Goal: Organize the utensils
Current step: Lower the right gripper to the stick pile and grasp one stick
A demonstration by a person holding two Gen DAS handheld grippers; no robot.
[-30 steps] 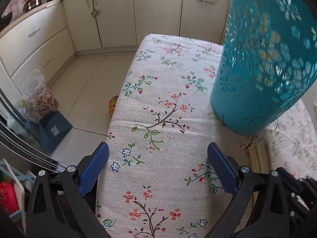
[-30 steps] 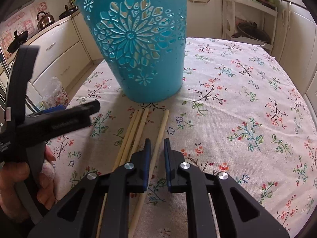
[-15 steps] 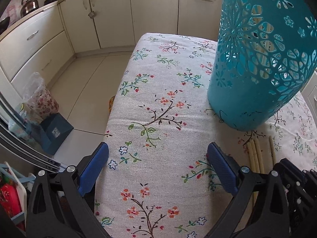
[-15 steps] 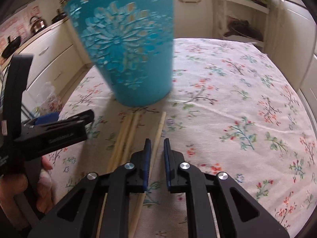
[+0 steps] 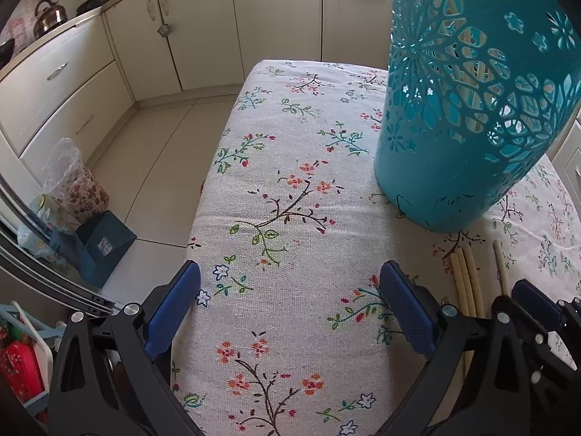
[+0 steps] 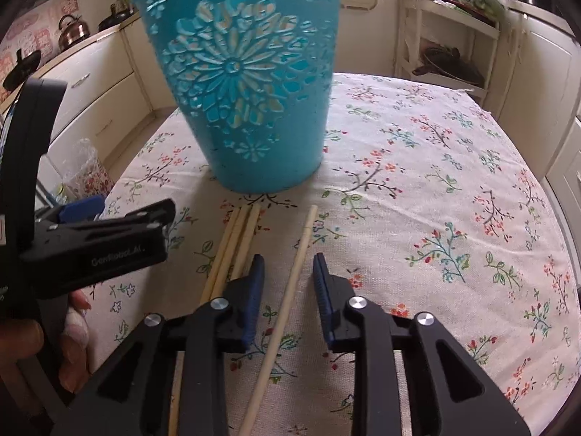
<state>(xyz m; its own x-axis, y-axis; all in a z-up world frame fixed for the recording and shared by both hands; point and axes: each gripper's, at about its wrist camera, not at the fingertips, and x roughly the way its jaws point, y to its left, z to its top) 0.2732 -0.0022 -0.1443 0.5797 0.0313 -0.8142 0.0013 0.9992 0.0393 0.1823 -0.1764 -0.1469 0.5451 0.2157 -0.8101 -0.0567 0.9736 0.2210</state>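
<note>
Four loose chopsticks on the floral tablecloth (image 6: pixel 454 189) in front of one teal cut-out holder (image 6: pixel 247 83): three bundled (image 6: pixel 236 239) side by side, tips near the holder's base, and a single chopstick (image 6: pixel 294 276) just to their right. Right gripper (image 6: pixel 288 265) partly open, straddling that single chopstick without touching it, gripping nothing. Left gripper (image 5: pixel 290 290) spread wide over bare cloth, empty, left of the holder (image 5: pixel 472 109); more pale sticks visible through its cutouts, number unclear.
</note>
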